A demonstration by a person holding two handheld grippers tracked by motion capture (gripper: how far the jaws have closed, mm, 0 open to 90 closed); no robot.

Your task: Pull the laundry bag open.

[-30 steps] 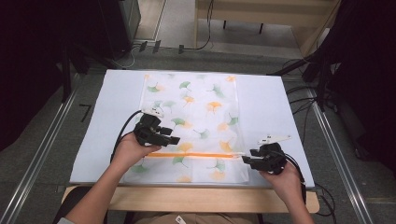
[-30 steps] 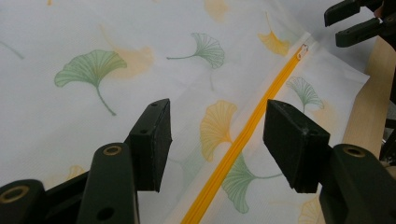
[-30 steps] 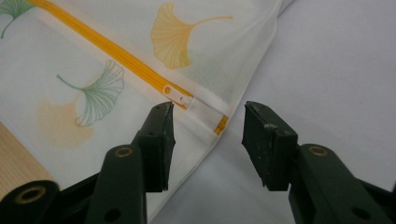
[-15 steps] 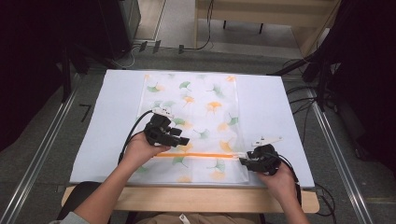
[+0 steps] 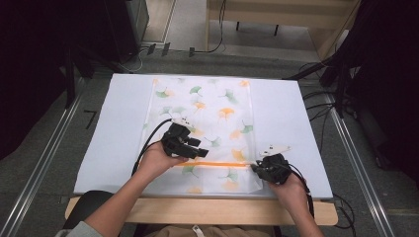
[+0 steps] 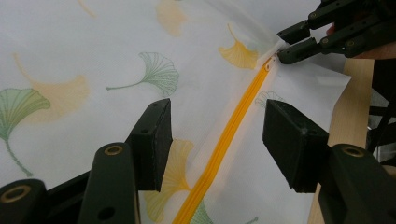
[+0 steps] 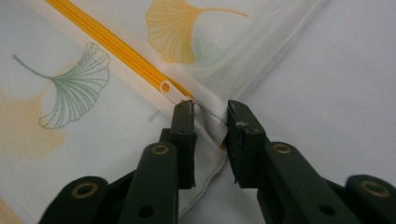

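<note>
Pale blue cloth covers a table (image 5: pixel 113 143) that is seen from above, with a wooden strip along its near edge and dark floor, metal rails and cables around it. A white mesh bag (image 5: pixel 207 118) printed with orange and green ginkgo leaves is laid flat on the middle of the cloth. An orange zipper (image 5: pixel 217 164) is run across the bag near its near end, from left to right.

The left gripper (image 5: pixel 190 148) is held in a hand (image 5: pixel 155 160) over the left part of the zipper. In the left gripper view its two black jaws are seen spread wide, one on either side of the orange zipper (image 6: pixel 219 149), with nothing pressed between them. Whether they touch the fabric cannot be told.

The right gripper (image 5: pixel 259 170) is held by the other hand (image 5: pixel 291 190) at the right end of the zipper, near the bag's right edge. Its jaws have just been closing. In the right gripper view (image 7: pixel 210 116) a bunched fold of the bag's white fabric (image 7: pixel 208 123) is seen between the fingertips, just beyond the small white zipper pull (image 7: pixel 170 91). The left pad is touched by the fabric, while a narrow gap is left at the right pad, so a firm pinch is not shown. The same jaws are seen from the left gripper view at the zipper's far end.
</note>
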